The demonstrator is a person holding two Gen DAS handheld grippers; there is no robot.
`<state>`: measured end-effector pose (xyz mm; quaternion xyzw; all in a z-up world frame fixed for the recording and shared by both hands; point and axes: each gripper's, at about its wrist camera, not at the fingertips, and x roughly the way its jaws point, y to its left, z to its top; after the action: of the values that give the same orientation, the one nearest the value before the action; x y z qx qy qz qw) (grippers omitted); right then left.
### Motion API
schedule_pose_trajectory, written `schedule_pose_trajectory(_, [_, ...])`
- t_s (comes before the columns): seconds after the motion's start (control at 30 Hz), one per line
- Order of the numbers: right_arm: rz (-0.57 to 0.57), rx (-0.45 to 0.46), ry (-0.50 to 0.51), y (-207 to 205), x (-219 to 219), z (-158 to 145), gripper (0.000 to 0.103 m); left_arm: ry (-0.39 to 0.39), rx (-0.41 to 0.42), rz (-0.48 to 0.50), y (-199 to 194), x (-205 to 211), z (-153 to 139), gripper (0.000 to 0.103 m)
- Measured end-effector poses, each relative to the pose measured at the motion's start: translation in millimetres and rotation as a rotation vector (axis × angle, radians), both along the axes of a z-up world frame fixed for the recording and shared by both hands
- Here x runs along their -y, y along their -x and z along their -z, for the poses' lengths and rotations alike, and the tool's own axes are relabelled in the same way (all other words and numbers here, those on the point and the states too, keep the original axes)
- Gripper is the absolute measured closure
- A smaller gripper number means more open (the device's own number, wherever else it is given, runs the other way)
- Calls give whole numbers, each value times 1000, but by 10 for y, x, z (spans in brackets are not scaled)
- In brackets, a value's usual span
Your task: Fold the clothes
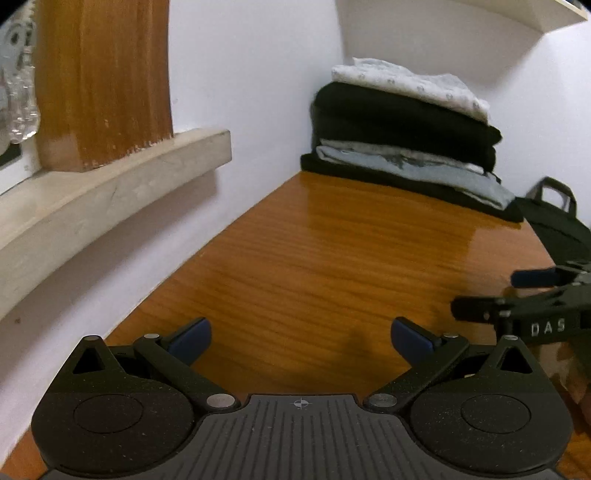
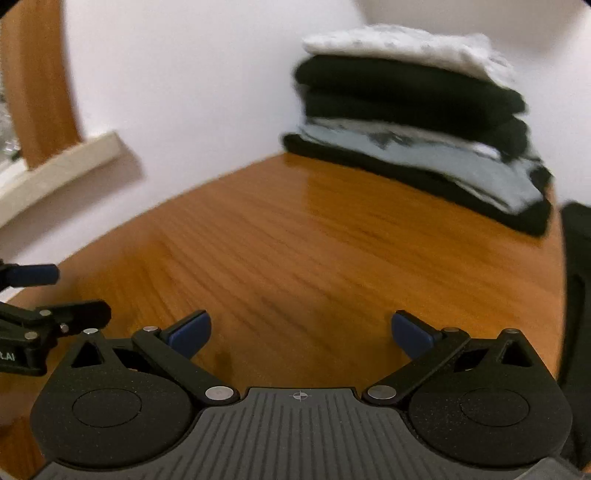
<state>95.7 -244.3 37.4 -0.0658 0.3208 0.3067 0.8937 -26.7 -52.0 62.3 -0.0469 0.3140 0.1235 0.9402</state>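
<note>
This looks like a room in a home, a bedroom or a laundry corner. A glossy wooden table point(image 1: 332, 251) with strong grain stands pushed into the corner of plain white walls point(image 1: 258, 92). At its far end a stack of folded clothes point(image 1: 402, 136) rests against the wall: a white patterned piece on top, thick black pieces under it, a pale blue-grey garment and another black one at the bottom. A pale stone window sill point(image 1: 110, 192) juts from the left wall, with a wooden frame point(image 1: 107, 81) rising from it. A white shelf point(image 1: 517, 14) hangs above the stack, and a black bag with a handle point(image 1: 554, 218) sits beside the clothes.
</note>
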Motion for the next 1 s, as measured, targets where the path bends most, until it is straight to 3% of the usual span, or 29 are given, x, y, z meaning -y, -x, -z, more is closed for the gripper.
schedule_pose_trajectory(0.13, [108,11,49,166,-69,24,0,11,-5,56,-66,-98,62,0])
schedule_pose_trajectory(0.3, [306,3,17,360,-41,40,0,36,-48,142,-180,-174,133,0])
schedule_pose_trajectory(0.47, [368,-2,53,446,-73,55,0,-18,-71,175,-223,-130,168,0])
schedule_pose_trajectory(1.0, [446,-1,63,557,-86,49,0,-18,-71,198,-216,-114,174,0])
